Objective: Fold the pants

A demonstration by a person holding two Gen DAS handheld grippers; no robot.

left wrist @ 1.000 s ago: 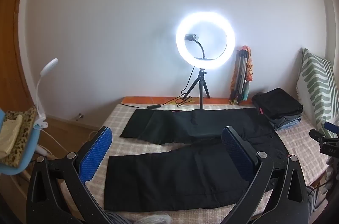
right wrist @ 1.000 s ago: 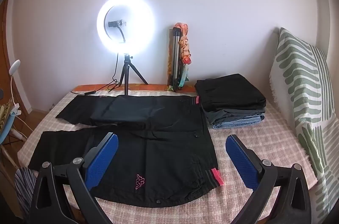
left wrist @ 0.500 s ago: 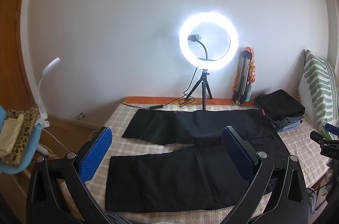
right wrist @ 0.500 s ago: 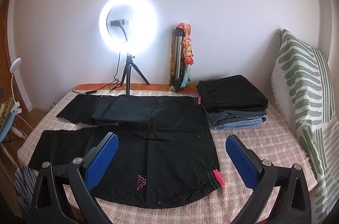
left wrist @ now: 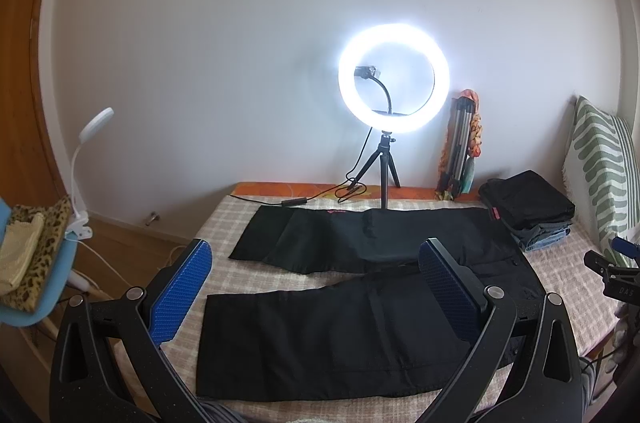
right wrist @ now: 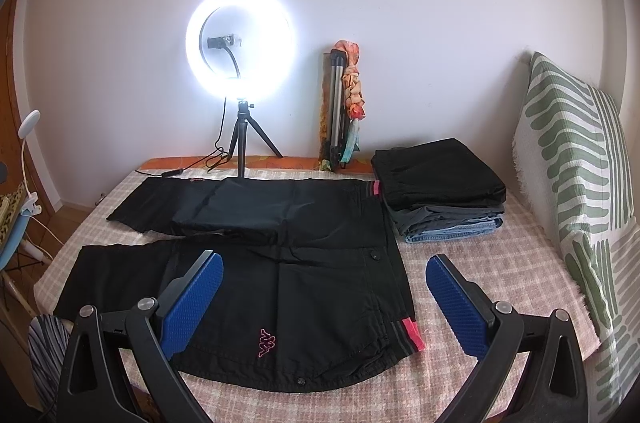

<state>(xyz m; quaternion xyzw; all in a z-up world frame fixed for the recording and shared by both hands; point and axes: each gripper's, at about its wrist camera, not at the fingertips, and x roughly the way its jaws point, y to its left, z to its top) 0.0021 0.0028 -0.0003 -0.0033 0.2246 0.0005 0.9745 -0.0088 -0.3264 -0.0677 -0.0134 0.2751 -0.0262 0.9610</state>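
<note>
Black pants (left wrist: 320, 323) with a pink logo lie spread flat on the checked bed cover (left wrist: 224, 223), legs to the left and the pink-trimmed waistband (right wrist: 412, 337) to the right. In the right wrist view the pants (right wrist: 280, 263) fill the middle. My left gripper (left wrist: 316, 263) is open and empty, held above the near leg. My right gripper (right wrist: 324, 279) is open and empty, held above the waist end. The right gripper's tip also shows at the right edge of the left wrist view (left wrist: 612, 271).
A lit ring light on a tripod (right wrist: 240, 39) stands at the back by the wall. A folded tripod with a scarf (right wrist: 344, 103) leans beside it. A stack of folded clothes (right wrist: 440, 187) and a green-striped pillow (right wrist: 576, 183) sit at the right. A blue chair (left wrist: 24, 271) stands left.
Both grippers have drawn back and risen slightly, so the pants sit a little lower and farther in view. Both stay open. The pants have not moved.
</note>
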